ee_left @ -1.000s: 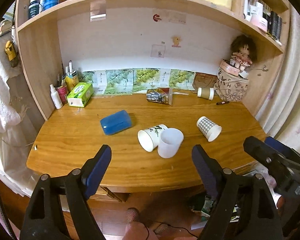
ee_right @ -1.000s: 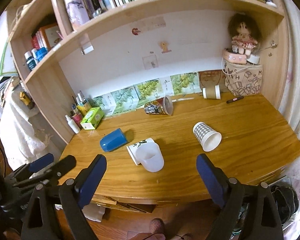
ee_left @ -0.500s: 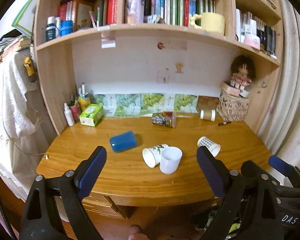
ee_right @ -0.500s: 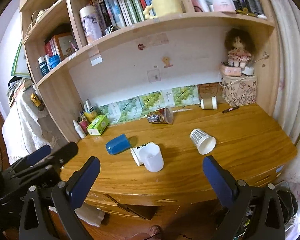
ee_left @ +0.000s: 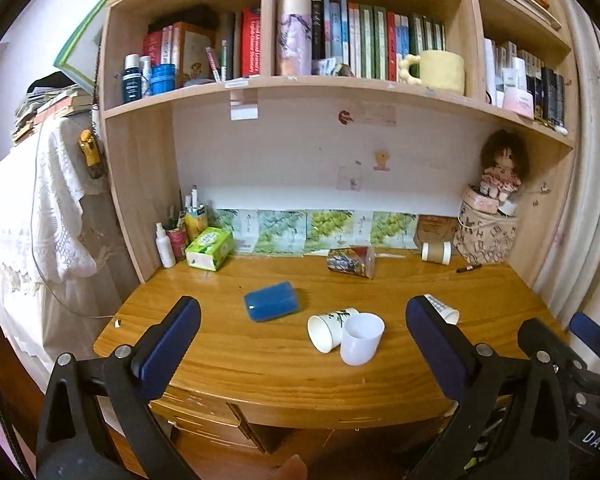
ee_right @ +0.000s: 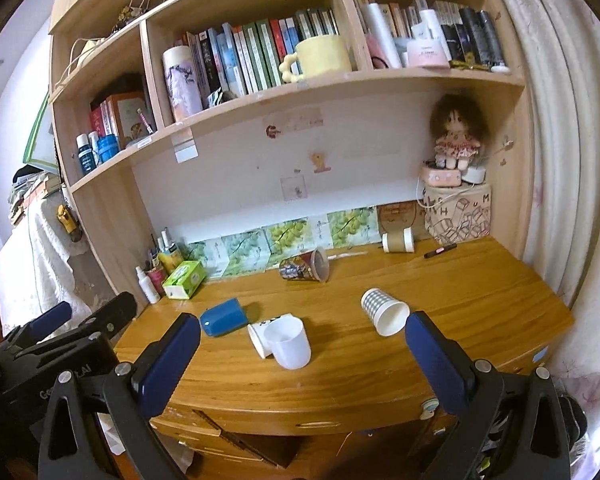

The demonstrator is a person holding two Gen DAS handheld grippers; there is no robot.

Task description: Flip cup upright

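Several cups lie on their sides on the wooden desk (ee_left: 228, 364). A white plastic cup (ee_left: 360, 339) (ee_right: 289, 342) lies against a white paper cup with a leaf print (ee_left: 330, 328) (ee_right: 258, 334). A checked paper cup (ee_right: 384, 312) (ee_left: 442, 307) lies to the right. A patterned cup (ee_left: 350, 262) (ee_right: 305, 268) and a brown cup (ee_left: 436, 252) (ee_right: 398, 242) lie at the back. My left gripper (ee_left: 300, 344) and right gripper (ee_right: 302, 354) are open and empty, held back from the desk's front edge.
A blue case (ee_left: 272, 302) lies left of the cups. A green tissue box (ee_left: 210, 249), bottles and pens stand at the back left. A printed box with a doll (ee_right: 458, 212) stands at the back right. A pen (ee_right: 440, 251) lies near it. Shelves of books hang above.
Both grippers have pulled back and tilted up, so the desk looks smaller and lower and more of the bookshelves shows. The cups have not moved.
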